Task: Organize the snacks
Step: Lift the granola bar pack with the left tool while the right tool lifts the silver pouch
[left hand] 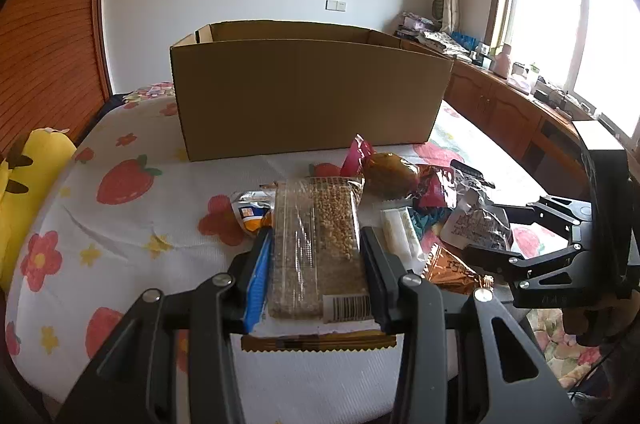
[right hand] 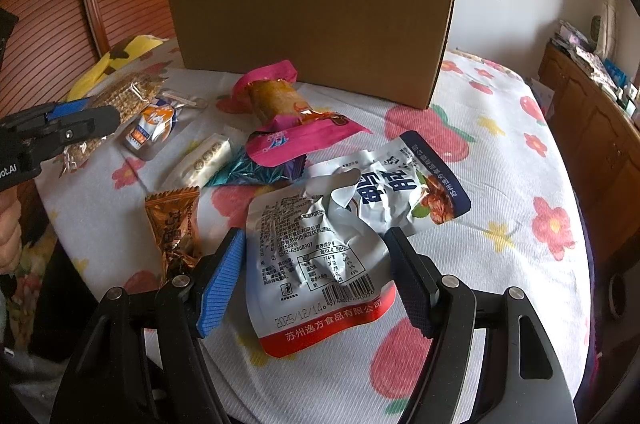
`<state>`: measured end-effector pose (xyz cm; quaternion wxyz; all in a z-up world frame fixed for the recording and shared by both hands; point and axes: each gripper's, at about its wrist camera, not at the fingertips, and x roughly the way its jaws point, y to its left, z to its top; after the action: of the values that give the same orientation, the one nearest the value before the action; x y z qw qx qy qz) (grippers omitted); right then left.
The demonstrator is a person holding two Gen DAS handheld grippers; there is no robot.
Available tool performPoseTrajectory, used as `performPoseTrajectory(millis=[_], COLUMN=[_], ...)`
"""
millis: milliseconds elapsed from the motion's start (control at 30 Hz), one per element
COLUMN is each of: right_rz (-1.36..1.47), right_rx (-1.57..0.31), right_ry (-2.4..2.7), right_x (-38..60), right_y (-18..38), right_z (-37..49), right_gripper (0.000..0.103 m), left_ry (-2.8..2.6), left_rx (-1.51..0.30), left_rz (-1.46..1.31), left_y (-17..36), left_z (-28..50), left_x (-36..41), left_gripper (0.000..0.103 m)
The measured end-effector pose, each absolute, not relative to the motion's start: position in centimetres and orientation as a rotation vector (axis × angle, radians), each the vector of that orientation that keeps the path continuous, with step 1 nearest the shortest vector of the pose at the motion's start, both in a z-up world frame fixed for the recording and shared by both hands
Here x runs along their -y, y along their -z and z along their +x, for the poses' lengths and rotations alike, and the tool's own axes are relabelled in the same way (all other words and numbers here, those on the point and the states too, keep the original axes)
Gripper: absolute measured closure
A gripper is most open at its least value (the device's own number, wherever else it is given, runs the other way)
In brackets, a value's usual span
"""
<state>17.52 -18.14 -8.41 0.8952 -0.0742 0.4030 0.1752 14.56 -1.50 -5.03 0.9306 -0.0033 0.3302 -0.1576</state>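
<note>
The left gripper (left hand: 318, 256) is clamping the clear-wrapped, stiff, crumbly sesame bar (left hand: 320, 244) across its width above the bed, before the brown cardboard box (left hand: 308, 96); the right gripper (right hand: 316, 276) is hovering wide around the light, crinkly white pouch (right hand: 320, 256).

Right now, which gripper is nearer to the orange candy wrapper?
Right. The right gripper straddles the white pouch just beside the orange wrapper; the left gripper, clamping the grain bar, sits farther off.
</note>
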Motion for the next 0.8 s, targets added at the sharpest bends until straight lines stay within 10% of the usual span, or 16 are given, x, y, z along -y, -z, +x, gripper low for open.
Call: performPoseTrajectory(millis=[800], right_rz=[-0.136], right_rx=[-0.794], right_ry=[-0.36], right_x=[18.5], right_y=[5.9], right_z=[16.3], right_gripper=[0.045], left_ry=[0.327], left_rx=[-0.662], left_rz=[-0.022], left_y=[4.8], left_z=[14.1], left_x=[1.4], left_gripper=[0.062])
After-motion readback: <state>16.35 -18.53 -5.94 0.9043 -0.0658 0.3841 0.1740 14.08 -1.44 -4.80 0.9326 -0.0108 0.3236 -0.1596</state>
